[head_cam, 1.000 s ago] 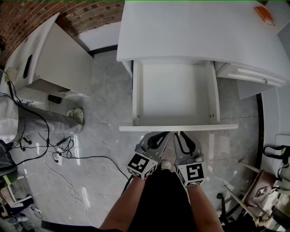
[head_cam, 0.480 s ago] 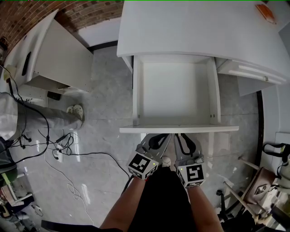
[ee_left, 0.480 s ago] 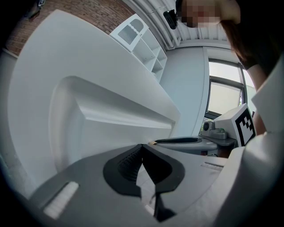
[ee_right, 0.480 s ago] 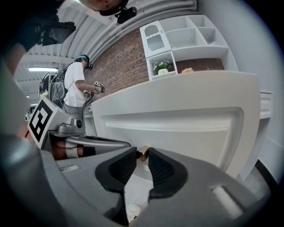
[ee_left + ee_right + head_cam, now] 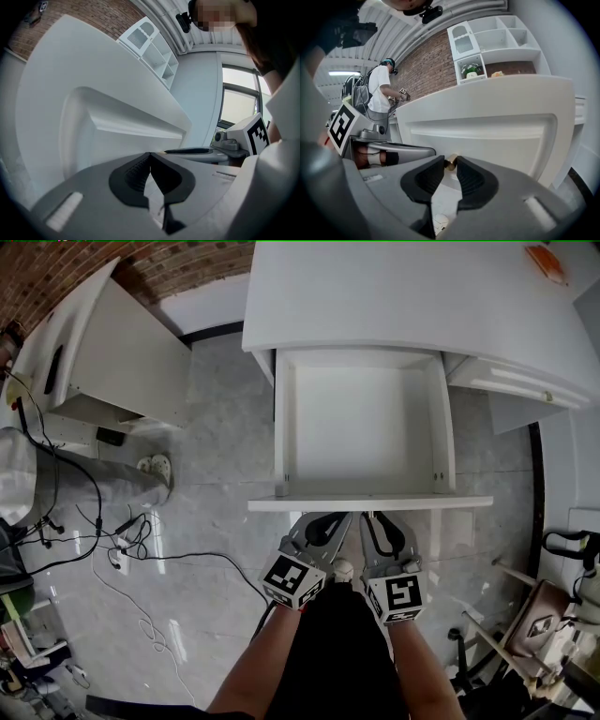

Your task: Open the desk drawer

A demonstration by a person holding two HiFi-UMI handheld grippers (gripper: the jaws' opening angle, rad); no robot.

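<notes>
Grey marble floor (image 5: 216, 484) runs to a brick wall (image 5: 56, 277). Under the white desk (image 5: 403, 296), the drawer (image 5: 370, 503) stands pulled well out, unchanged from a second ago. The right gripper (image 5: 368, 519) pinches its brass knob (image 5: 451, 161). The left gripper (image 5: 345, 517), its jaws pressed together and empty, sits just beside it.

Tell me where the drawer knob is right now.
In the right gripper view, the brass knob sits just below centre on the white drawer front, clamped between the jaws of the right gripper.
</notes>
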